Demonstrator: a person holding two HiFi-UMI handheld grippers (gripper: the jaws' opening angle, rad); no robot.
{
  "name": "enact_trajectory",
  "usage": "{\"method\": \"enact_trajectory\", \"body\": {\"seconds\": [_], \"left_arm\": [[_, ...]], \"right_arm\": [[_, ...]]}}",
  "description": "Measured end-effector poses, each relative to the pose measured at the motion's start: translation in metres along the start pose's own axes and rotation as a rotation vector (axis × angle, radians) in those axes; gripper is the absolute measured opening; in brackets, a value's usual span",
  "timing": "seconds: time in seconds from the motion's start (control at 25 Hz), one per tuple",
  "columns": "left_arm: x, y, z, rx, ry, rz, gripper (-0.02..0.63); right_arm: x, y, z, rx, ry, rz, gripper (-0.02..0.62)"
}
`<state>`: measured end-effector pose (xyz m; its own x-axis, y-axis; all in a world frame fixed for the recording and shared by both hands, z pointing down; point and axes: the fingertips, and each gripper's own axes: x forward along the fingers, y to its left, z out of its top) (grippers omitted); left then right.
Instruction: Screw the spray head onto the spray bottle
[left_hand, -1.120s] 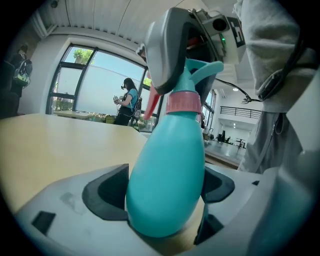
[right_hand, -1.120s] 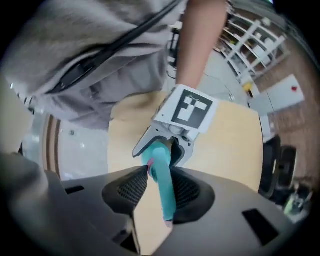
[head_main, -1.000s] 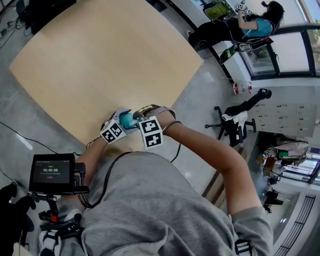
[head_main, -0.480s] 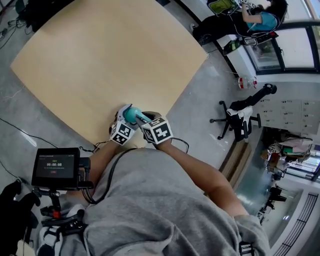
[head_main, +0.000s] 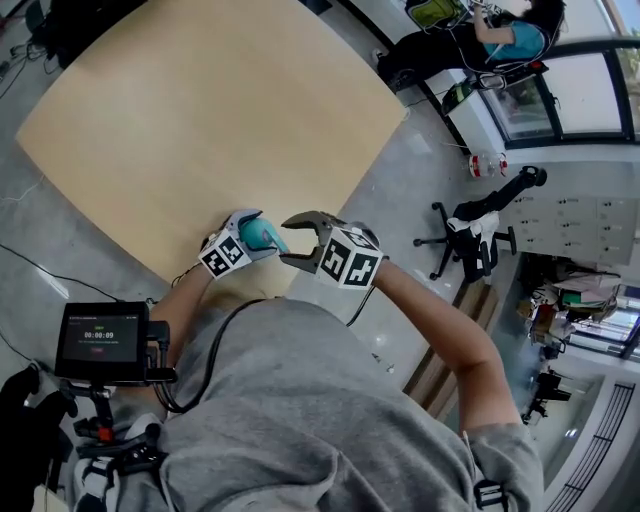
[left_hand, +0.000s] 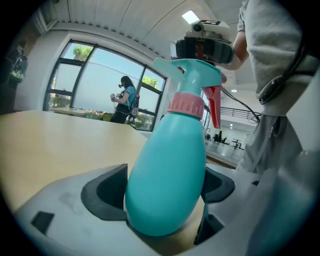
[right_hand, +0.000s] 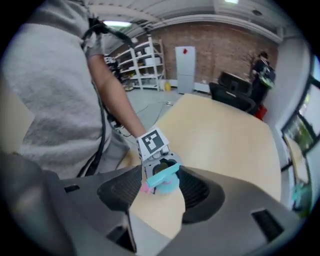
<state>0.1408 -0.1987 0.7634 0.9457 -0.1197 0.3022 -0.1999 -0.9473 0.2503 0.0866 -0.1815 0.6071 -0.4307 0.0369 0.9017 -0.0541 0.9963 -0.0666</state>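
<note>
- Two grippers meet at the near edge of the counter (head_main: 200, 120). The left gripper (left_hand: 164, 197) is clamped on the spray bottle (left_hand: 172, 150), with one jaw pressed against each side of the lower belly.
- The right gripper (right_hand: 159, 200) has just been opening its jaws, which now stand wide apart. Nothing is held between them. The spray head (right_hand: 162, 176) lies ahead of this gripper, clear of both pads.
- The bottle's long axis runs away from the left gripper, with the rounded base nearest it and the neck at the far end, tilted upward. The spray head (left_hand: 192, 70) sits on top of the neck.
- Seen from the left gripper, the nozzle points towards the left jaw's side. The red trigger (left_hand: 214, 102) hangs on the right jaw's side.
- Handling, as a judgement:
  - The bottle looks like smooth moulded plastic, likely light.
  - The egg-shaped belly may slip or twist in a grip while the head is turned. The wide middle, where the left gripper already sits, seems the safest hold.
  - The walls may give under a hard squeeze.
- For turning, the ribbed pink collar (left_hand: 186, 104) is the best part to grip. The trigger and nozzle are thin levers and could flex or snap.
- The collar sits against the neck, but I cannot tell whether it is fully tight.
</note>
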Motion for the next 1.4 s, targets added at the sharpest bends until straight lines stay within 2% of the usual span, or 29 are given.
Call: {"method": "enact_trajectory", "body": {"seconds": [0.08, 0.16, 0.24, 0.44, 0.56, 0.64, 0.72, 0.76, 0.92, 1.12, 1.24, 1.4], "left_arm": [[-0.001, -0.002, -0.002, 0.015, 0.02, -0.057, 0.394], [-0.002, -0.005, -0.003, 0.029, 0.035, -0.101, 0.394], [-0.003, -0.007, -0.006, 0.037, 0.045, -0.129, 0.394], [-0.003, -0.008, -0.008, 0.046, 0.063, -0.163, 0.396], [-0.003, -0.009, -0.009, 0.047, 0.07, -0.179, 0.396], [-0.003, -0.009, -0.009, 0.049, 0.071, -0.186, 0.396], [-0.002, -0.01, -0.008, 0.054, 0.068, -0.184, 0.396], [-0.002, -0.01, -0.007, 0.058, 0.064, -0.18, 0.396], [-0.001, -0.011, -0.007, 0.063, 0.036, -0.141, 0.396], [0.0, -0.013, -0.004, 0.074, -0.01, -0.071, 0.396], [-0.002, -0.013, -0.001, 0.072, -0.023, -0.037, 0.396], [-0.003, -0.01, -0.001, 0.058, -0.036, 0.026, 0.396]], "right_arm": [[-0.011, -0.003, 0.002, -0.306, 0.091, 0.005, 0.216], [-0.009, -0.007, -0.008, -0.642, 0.239, 0.008, 0.216], [0.003, -0.007, -0.016, -0.878, 0.336, 0.044, 0.216], [0.039, 0.005, -0.026, -1.207, 0.4, 0.162, 0.216], [0.062, 0.005, -0.034, -1.304, 0.43, 0.202, 0.215], [0.075, 0.005, -0.04, -1.306, 0.437, 0.216, 0.211], [0.081, 0.005, -0.043, -1.202, 0.44, 0.215, 0.135], [0.082, 0.005, -0.042, -1.1, 0.437, 0.205, 0.135], [0.08, 0.0, -0.036, -0.572, 0.372, 0.13, 0.133], [0.075, -0.003, -0.038, -0.058, 0.27, -0.025, 0.133], [0.076, -0.008, -0.038, 0.267, 0.164, -0.096, 0.133], [0.075, -0.011, -0.039, 0.494, 0.081, -0.203, 0.133]]}}
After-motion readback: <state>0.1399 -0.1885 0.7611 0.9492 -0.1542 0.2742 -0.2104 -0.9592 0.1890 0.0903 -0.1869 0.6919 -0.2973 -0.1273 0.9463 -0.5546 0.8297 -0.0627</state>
